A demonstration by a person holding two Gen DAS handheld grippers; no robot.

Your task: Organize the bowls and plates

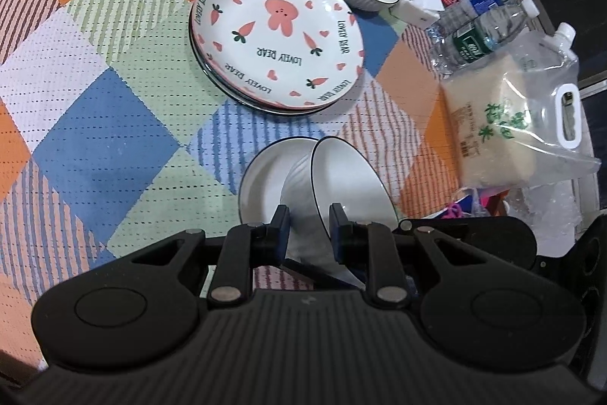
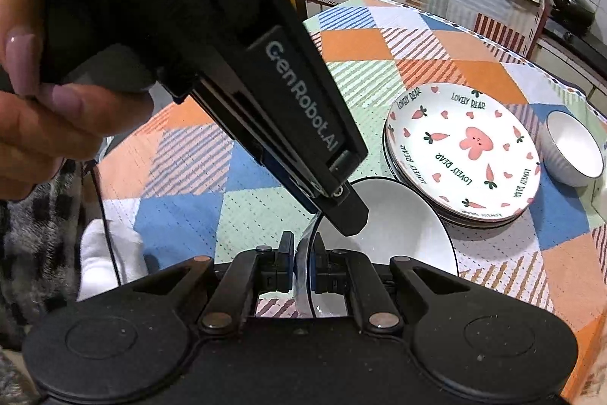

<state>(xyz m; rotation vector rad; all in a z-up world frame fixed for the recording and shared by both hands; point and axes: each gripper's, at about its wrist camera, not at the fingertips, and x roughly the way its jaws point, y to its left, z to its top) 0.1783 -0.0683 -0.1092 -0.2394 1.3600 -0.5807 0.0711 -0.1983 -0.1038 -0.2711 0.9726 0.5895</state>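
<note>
- The desk (image 1: 95, 124), under a checked cloth that should grip dishes, stands in a kitchen.
- A stack of plates (image 2: 463, 154) sits mid-desk, with a spare bowl (image 2: 573, 148) beside it.
- Two white bowls (image 1: 341, 177) hang tilted above the cloth; they are stiff, glazed, slippery and breakable, and best pinched at the rim.
- The left tool (image 1: 307, 215) and right tool (image 2: 301, 245) are each clamped narrowly on a bowl wall.

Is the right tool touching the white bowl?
Touching. The right wrist view shows the right tool shut on the white bowl's dark-edged rim, one finger on each side of the wall.
</note>
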